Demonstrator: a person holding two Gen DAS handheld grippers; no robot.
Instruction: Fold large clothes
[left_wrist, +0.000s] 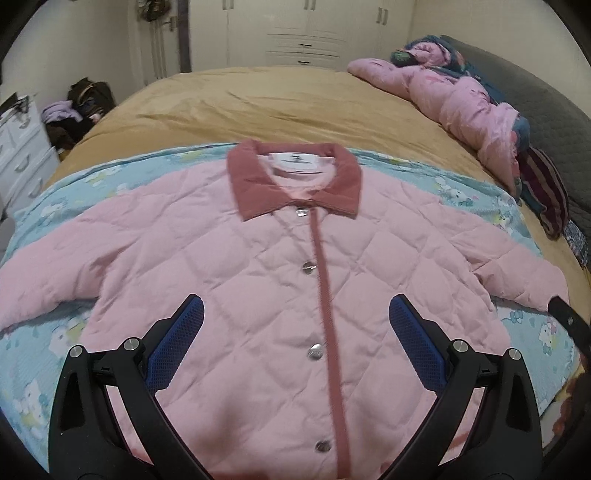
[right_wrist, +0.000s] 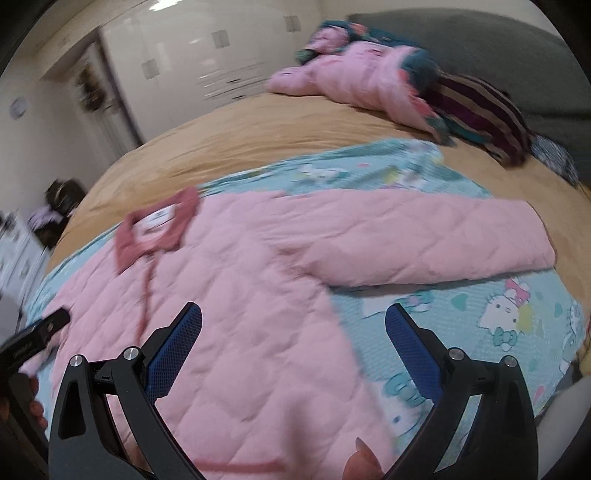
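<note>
A pink quilted jacket (left_wrist: 258, 280) with a darker pink collar (left_wrist: 295, 181) lies buttoned and face up on a light blue cartoon sheet (left_wrist: 55, 343), both sleeves spread out. My left gripper (left_wrist: 295, 317) is open and empty above the jacket's lower front. My right gripper (right_wrist: 293, 325) is open and empty above the jacket's right hem, near the right sleeve (right_wrist: 424, 240). The jacket (right_wrist: 229, 295) also fills the right wrist view. The right gripper's tip (left_wrist: 569, 325) shows at the left wrist view's right edge.
The sheet (right_wrist: 498, 332) lies on a tan bedspread (left_wrist: 277, 103). A bundled pink quilt (left_wrist: 454, 99) and striped cushion (left_wrist: 546, 192) sit at the grey headboard (left_wrist: 535, 85). A white dresser (left_wrist: 22, 147) and wardrobes (left_wrist: 303, 33) stand beyond the bed.
</note>
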